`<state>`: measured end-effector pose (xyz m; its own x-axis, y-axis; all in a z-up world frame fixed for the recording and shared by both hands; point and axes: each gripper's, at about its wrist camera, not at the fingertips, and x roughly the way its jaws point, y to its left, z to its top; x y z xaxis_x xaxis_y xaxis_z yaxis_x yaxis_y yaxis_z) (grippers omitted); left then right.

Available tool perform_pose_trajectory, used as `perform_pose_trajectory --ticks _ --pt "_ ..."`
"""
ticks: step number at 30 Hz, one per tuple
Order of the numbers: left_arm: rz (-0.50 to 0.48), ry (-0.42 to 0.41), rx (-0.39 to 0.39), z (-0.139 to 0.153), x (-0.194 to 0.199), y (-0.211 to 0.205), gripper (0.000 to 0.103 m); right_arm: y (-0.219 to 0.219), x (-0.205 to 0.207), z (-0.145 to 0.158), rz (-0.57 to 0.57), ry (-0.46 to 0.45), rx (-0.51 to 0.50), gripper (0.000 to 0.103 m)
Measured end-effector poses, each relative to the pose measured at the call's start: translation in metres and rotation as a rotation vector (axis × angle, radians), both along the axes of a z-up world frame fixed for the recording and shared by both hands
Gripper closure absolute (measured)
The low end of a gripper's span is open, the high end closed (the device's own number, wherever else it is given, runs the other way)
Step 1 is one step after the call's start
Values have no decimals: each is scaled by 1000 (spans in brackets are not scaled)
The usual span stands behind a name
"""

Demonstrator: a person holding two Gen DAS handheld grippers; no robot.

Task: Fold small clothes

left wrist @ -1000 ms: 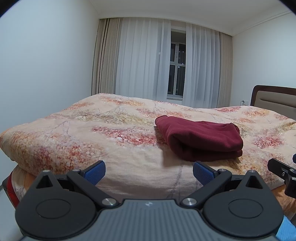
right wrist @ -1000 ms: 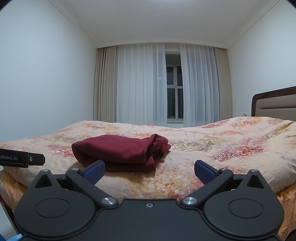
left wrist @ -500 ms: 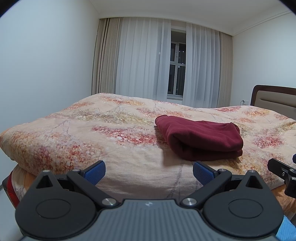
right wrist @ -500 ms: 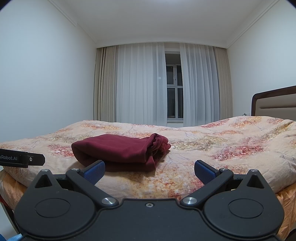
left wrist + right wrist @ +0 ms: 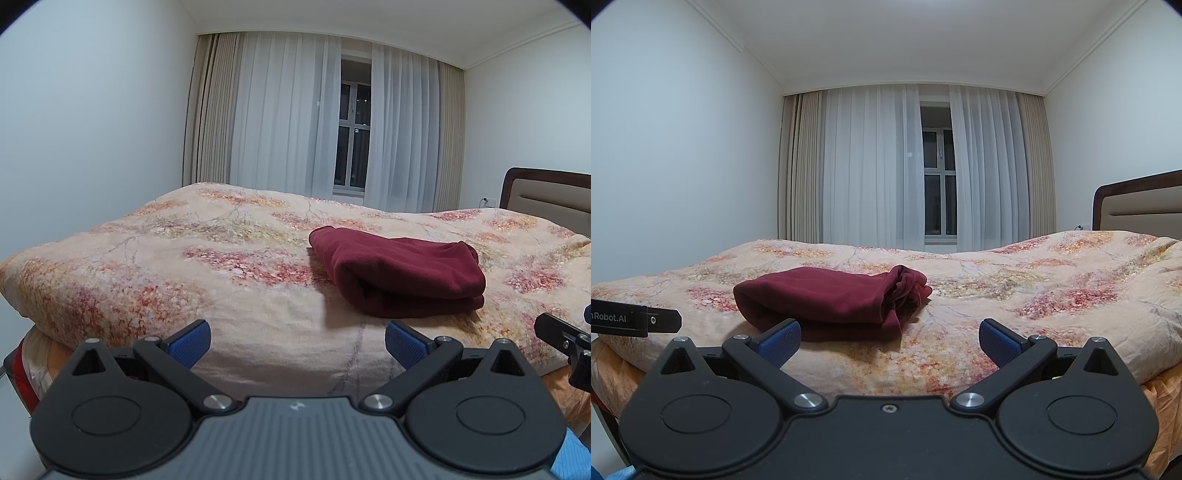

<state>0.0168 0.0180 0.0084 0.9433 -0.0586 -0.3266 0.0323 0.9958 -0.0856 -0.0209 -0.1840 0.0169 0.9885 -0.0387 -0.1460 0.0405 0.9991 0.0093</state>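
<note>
A dark red garment (image 5: 402, 271) lies folded in a thick bundle on the floral bedspread (image 5: 184, 266), near the bed's front edge. In the left wrist view it sits ahead and to the right of my left gripper (image 5: 297, 341), which is open and holds nothing. In the right wrist view the same garment (image 5: 827, 302) lies ahead and to the left of my right gripper (image 5: 889, 341), also open and empty. Both grippers hang off the bed's near edge, clear of the cloth.
The bed fills the room's middle, with a brown and beige headboard (image 5: 1137, 206) at the right. White curtains (image 5: 871, 166) and a dark window (image 5: 938, 184) stand behind it. A white wall (image 5: 92, 129) runs along the left. The other gripper's black tip (image 5: 565, 339) shows at the right edge.
</note>
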Motion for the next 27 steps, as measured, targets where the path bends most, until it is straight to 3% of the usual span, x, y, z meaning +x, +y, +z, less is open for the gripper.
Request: perform_pose_trajectory --ticks 5,11,27 --pt "-5 15 -8 -1 0 -3 0 0 0 0 0 0 0 0" --pt "46 40 66 -2 1 -11 0 0 0 1 0 1 0 0" --pt "47 38 63 -2 0 -10 0 1 -1 -2 2 4 1 0"
